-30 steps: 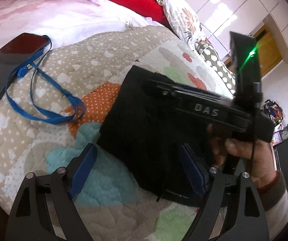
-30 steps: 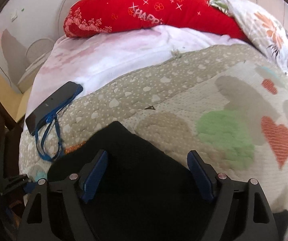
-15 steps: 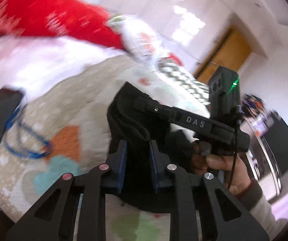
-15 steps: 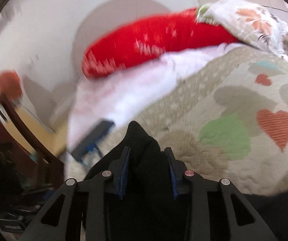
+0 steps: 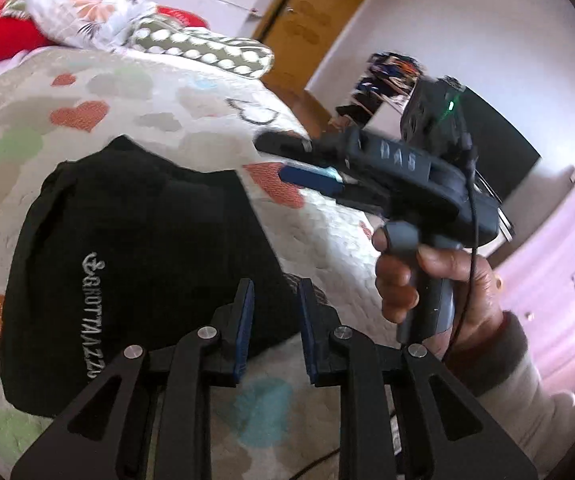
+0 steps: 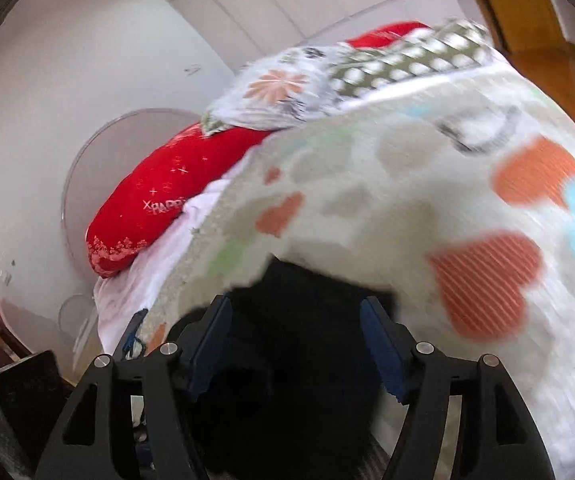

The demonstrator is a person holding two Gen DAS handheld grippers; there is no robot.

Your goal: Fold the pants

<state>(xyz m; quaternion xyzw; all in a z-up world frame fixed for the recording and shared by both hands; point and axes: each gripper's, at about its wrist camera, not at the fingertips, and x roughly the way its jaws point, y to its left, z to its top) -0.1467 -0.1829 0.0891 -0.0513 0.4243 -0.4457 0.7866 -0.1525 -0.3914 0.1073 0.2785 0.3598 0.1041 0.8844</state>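
The black pants [image 5: 135, 248] lie folded in a thick bundle on the heart-patterned quilt [image 5: 191, 92], white lettering facing up. My left gripper [image 5: 274, 300] is narrowly closed on the bundle's right edge, a fold of black cloth between its blue pads. My right gripper [image 6: 295, 340] is open, its fingers straddling the black cloth [image 6: 311, 292] without pinching it. In the left wrist view the right gripper [image 5: 311, 178] hovers above the quilt, right of the pants, held by a hand.
Red pillow [image 6: 155, 208], floral pillow [image 5: 87, 12] and dotted pillow [image 5: 207, 48] lie at the bed's head. A wooden door [image 5: 319, 20] and a pink drawer unit [image 5: 559, 280] stand beyond the bed. The bed's edge is near the left gripper.
Both grippers had closed on the pants and lifted a layer over. Now the bundle lies folded with the lettering up, the right gripper has opened and lifted off, and the left stays pinched.
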